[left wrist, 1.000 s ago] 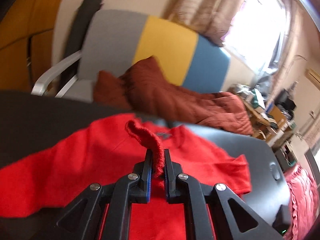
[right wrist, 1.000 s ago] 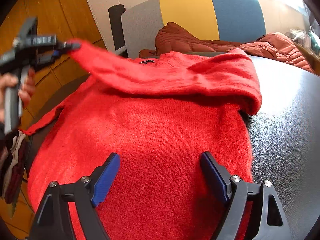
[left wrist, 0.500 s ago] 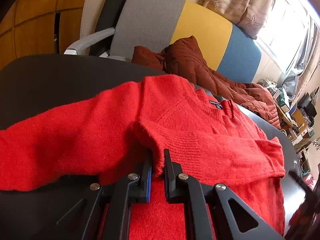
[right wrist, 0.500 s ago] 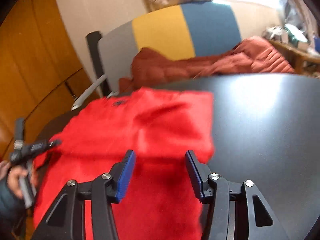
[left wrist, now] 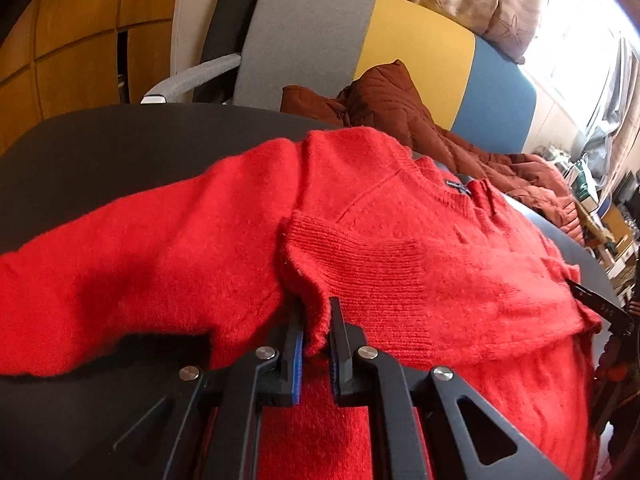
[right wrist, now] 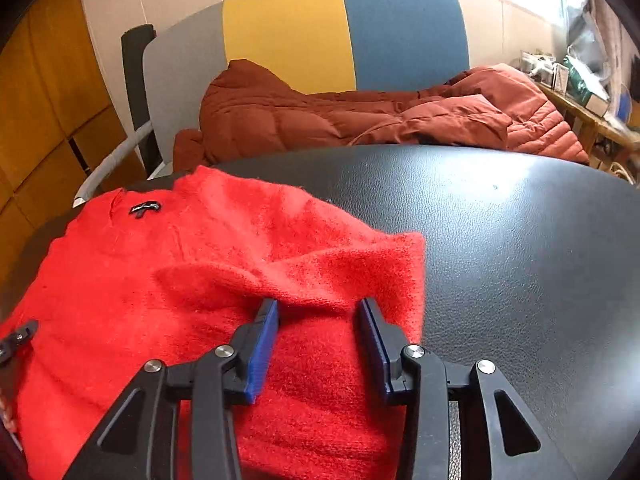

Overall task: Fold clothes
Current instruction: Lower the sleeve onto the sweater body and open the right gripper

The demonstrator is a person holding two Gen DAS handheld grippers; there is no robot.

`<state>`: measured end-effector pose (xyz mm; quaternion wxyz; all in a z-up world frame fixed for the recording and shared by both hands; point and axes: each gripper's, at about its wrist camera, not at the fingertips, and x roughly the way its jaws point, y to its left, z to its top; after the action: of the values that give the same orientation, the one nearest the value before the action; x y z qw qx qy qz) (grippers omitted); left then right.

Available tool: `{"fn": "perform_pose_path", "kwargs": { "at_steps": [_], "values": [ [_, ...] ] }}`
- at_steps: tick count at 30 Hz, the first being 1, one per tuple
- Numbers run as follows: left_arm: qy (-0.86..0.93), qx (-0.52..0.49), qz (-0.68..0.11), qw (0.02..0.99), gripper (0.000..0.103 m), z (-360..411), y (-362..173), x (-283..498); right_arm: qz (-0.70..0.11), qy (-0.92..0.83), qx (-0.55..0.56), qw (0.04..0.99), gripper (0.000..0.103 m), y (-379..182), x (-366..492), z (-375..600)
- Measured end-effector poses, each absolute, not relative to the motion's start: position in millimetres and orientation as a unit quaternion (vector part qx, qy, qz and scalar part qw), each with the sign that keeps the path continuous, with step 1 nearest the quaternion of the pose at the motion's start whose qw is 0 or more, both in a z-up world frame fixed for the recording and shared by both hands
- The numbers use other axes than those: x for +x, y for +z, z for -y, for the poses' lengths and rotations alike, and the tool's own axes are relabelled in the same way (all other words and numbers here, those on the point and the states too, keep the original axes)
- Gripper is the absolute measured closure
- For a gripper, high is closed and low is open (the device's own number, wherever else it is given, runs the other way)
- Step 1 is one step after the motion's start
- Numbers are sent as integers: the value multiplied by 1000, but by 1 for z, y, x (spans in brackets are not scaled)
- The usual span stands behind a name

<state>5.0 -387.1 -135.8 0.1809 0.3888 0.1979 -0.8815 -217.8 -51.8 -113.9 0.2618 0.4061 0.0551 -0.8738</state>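
Note:
A red knit sweater [left wrist: 420, 208] lies spread on the black table [left wrist: 120, 160], neck label toward the far side. My left gripper [left wrist: 316, 312] is shut on the ribbed cuff [left wrist: 352, 252] of one sleeve, which is folded across the chest. In the right wrist view the sweater [right wrist: 160, 280] fills the left half. My right gripper [right wrist: 318, 312] hovers over the sleeve's fold at the sweater's right edge. Its jaws are closing with a ridge of red knit between them, and the pads do not press it. The left gripper's tip [right wrist: 16, 340] shows at the left edge.
Behind the table stands a grey, yellow and blue chair [left wrist: 360, 40] with a rust-brown padded jacket [right wrist: 360, 120] draped over it. Bare black tabletop [right wrist: 520, 260] stretches to the right of the sweater. Wooden panels line the left wall; cluttered shelves sit far right.
My left gripper came down and laid the held cuff across the sweater's chest. My right gripper slid right to the fold at the sweater's edge, and its jaws narrowed.

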Motion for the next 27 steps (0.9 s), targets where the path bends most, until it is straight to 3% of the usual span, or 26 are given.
{"fn": "perform_pose_path", "kwargs": {
  "at_steps": [6, 11, 15, 27],
  "values": [
    [-878, 387, -191, 207, 85, 385, -133, 5, -122, -887, 381, 231, 57, -116, -209, 68],
    [-891, 343, -183, 234, 85, 373, -106, 33, -119, -888, 381, 228, 55, -114, -208, 64],
    [-911, 335, -152, 187, 85, 346, -93, 32, -124, -890, 379, 223, 52, -113, -206, 66],
    [-892, 398, -128, 174, 77, 333, -136, -34, -117, -890, 384, 215, 40, -116, -211, 63]
  ]
}}
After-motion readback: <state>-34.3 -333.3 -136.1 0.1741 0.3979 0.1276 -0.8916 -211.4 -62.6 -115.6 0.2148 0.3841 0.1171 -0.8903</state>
